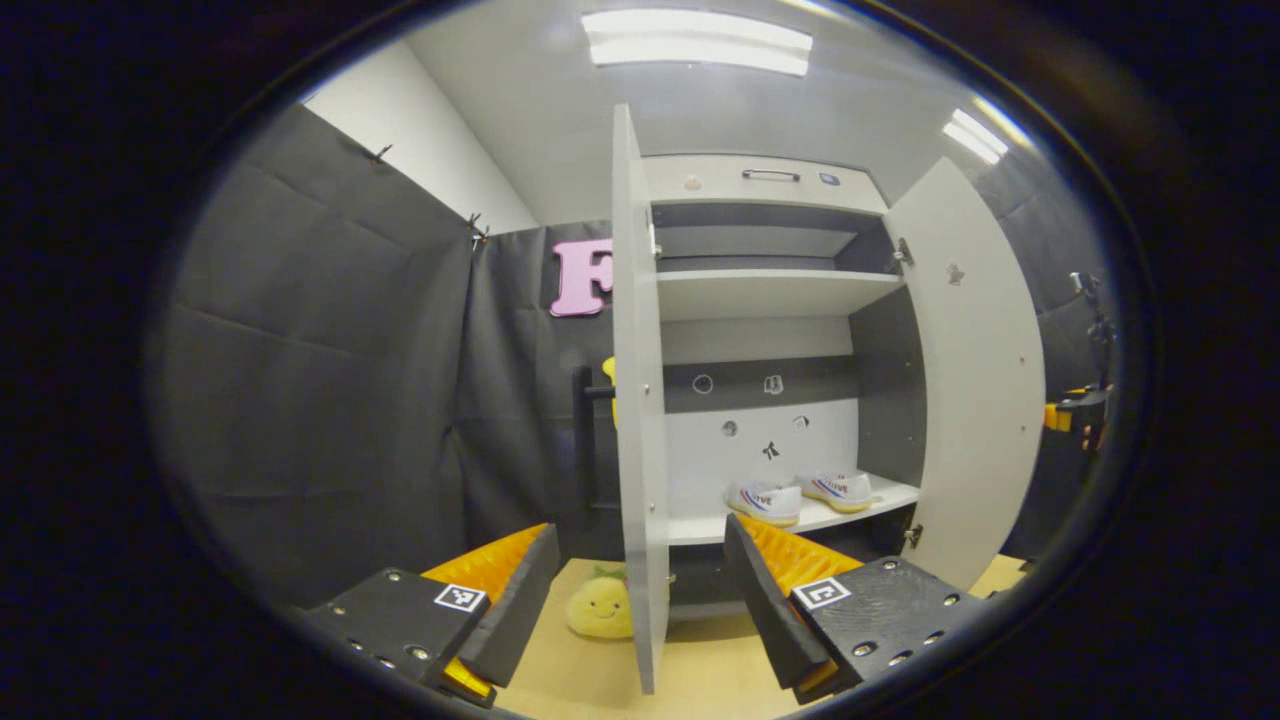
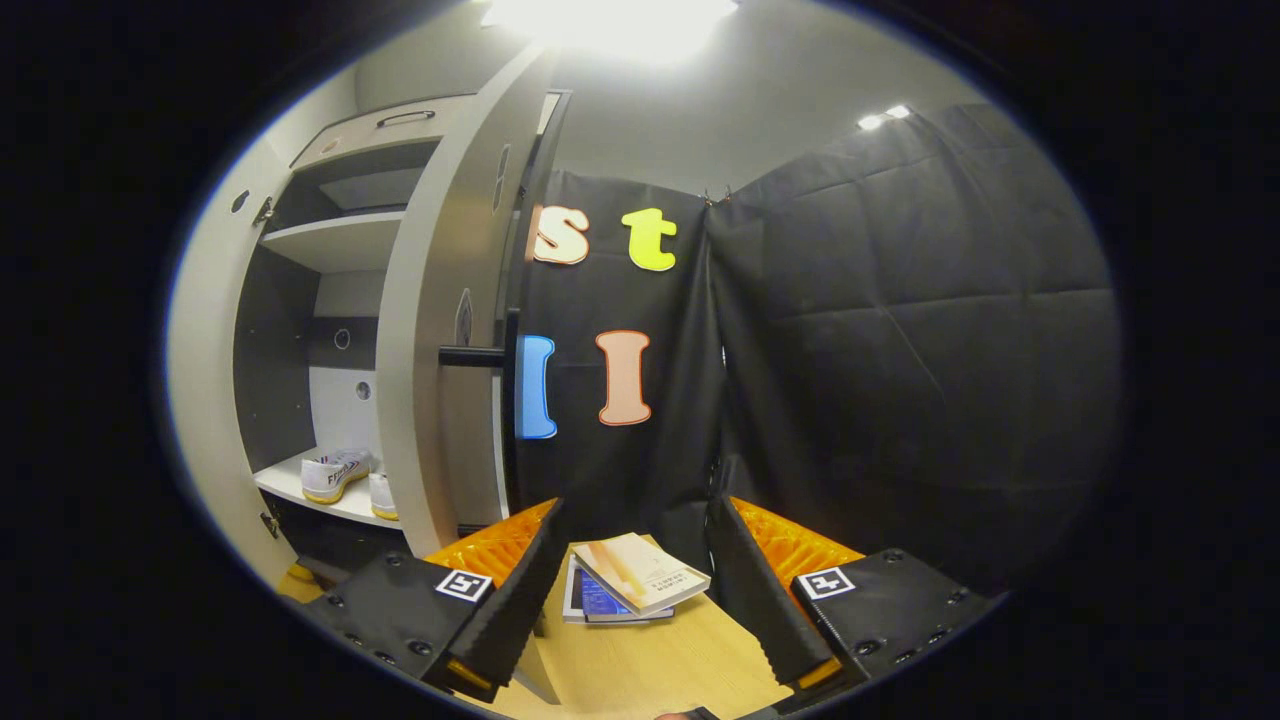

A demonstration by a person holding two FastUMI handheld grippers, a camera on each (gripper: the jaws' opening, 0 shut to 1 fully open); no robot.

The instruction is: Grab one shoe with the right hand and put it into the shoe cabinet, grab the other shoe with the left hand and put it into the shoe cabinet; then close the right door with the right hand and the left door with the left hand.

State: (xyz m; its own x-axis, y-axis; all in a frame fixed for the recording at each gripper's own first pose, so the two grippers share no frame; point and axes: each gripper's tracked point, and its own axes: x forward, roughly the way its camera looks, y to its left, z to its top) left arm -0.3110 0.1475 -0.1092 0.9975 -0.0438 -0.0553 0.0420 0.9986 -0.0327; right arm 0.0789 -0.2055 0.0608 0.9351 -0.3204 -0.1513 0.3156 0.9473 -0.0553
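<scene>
The white shoe cabinet [image 1: 770,295] stands with both doors swung wide. Two white shoes [image 1: 765,500] [image 1: 840,490] sit side by side on its lower shelf; in the right gripper view they lie low at the left [image 2: 335,475]. My left gripper [image 1: 640,525] is open and holds nothing. It faces the left door [image 1: 638,400] edge-on, and that edge lines up between its fingers. My right gripper [image 2: 635,505] is also open and holds nothing, just right of the right door [image 2: 440,300] and its black handle [image 2: 470,355]. The right door [image 1: 975,380] angles outward.
A yellow plush toy [image 1: 600,605] lies on the wooden floor left of the left door. Two books [image 2: 640,575] lie stacked on the floor ahead of my right gripper. The other gripper [image 1: 1075,410] shows past the right door. Black cloth walls close in both sides.
</scene>
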